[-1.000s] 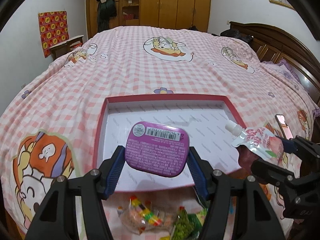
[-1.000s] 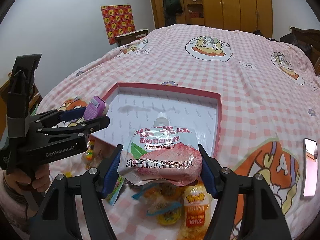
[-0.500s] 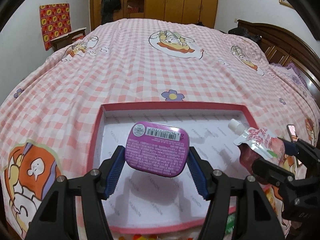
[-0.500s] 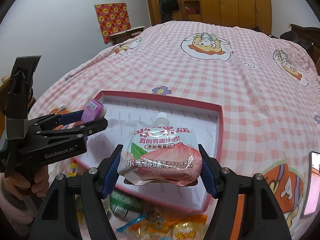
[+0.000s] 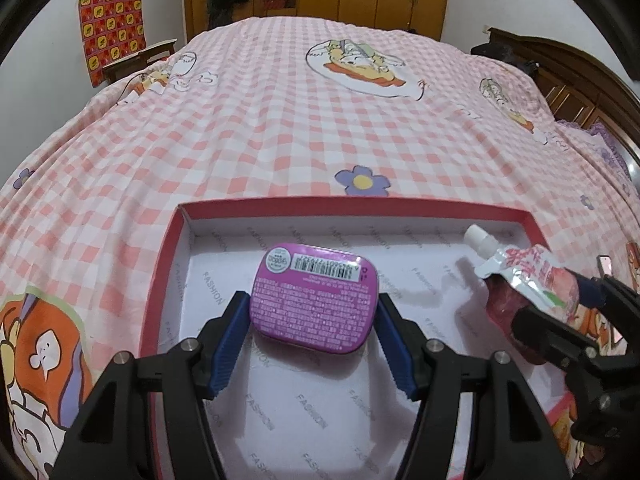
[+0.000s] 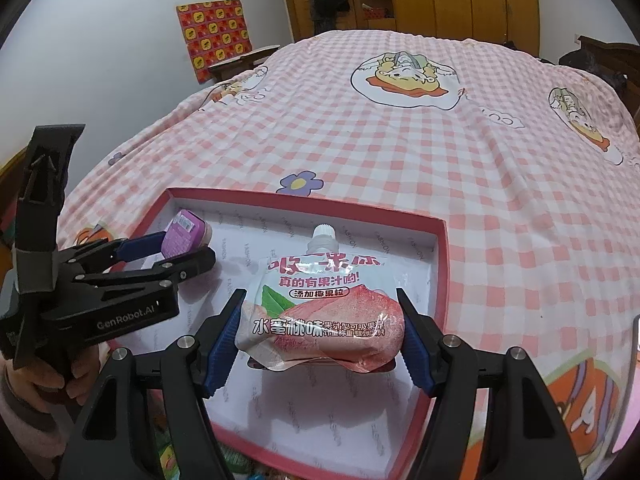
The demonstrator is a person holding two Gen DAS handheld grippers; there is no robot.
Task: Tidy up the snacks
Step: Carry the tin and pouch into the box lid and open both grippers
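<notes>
Blue-padded fingers (image 5: 228, 344) of the left gripper (image 5: 314, 336) are pressed against the two short sides of a flat purple rounded-rectangular tin (image 5: 315, 303), which is clamped between them with its barcoded, text-printed face turned to the camera. Ahead of and beneath these fingers, a shallow red-rimmed cardboard box (image 5: 168, 256) with a white "FASHION"-printed lining is spread on the pink-and-white checked bedspread (image 5: 280, 120), and the tin is held above its floor.

Only the spout and one edge of the pink peach-printed drink pouch with a white screw cap (image 5: 520, 276) are given by the left wrist view, to the right of the left fingers, where the right gripper (image 5: 560, 320) is seen side-on. In the right wrist view the pouch (image 6: 320, 312) is shown in full: its printed front is faced to the camera, its cap is pointed away, and its sides are pinched between the blue pads (image 6: 224, 344) of the right gripper (image 6: 320, 340), over the box (image 6: 440, 264).

From that same view the left gripper (image 6: 176, 248) is seen in profile to the left of the right fingers, with the tin (image 6: 185, 232) closed between its tips and a hand (image 6: 44, 372) wrapped around its handle. Some snack wrappers (image 6: 236, 462) are glimpsed below the near box wall, too cut off to be identified.
</notes>
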